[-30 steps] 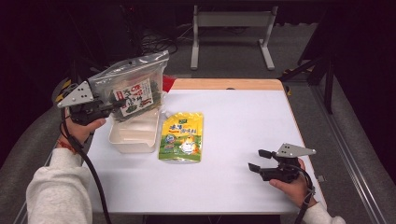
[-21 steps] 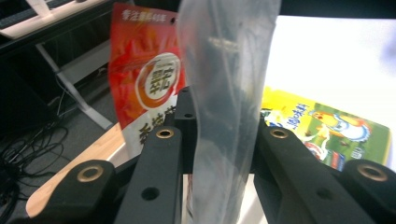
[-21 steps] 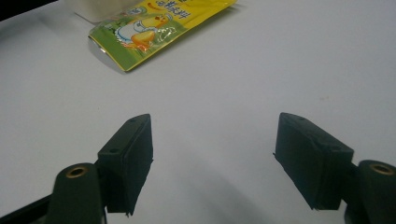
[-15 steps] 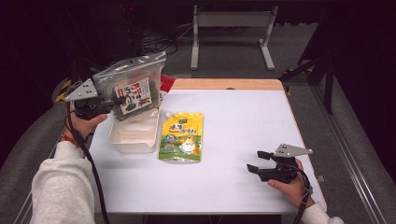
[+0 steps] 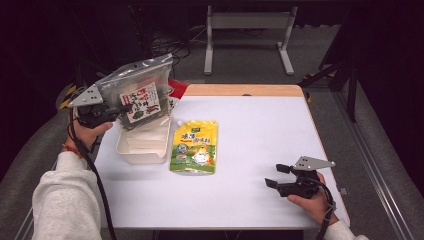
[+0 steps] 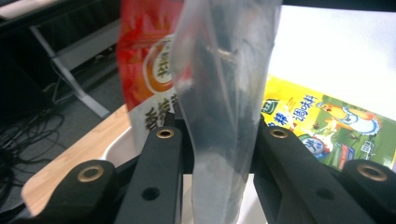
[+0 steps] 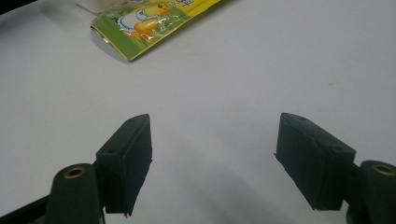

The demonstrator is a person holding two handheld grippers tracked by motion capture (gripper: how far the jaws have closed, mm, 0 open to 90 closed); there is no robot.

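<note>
White table [image 5: 250, 130] in a dark room, cables all over the floor behind. My left gripper [image 5: 117, 111] is clamped on the clear zip bag [image 5: 142, 95] of seaweed, and over the last second I've brought it lower, so it now hangs right over the white tray [image 5: 145, 145]. Looks like it's about to go in. The yellow pouch [image 5: 195, 146] lies just beside the tray. My right gripper [image 5: 272, 176] sits at the near right, jaws wide and empty.
</note>
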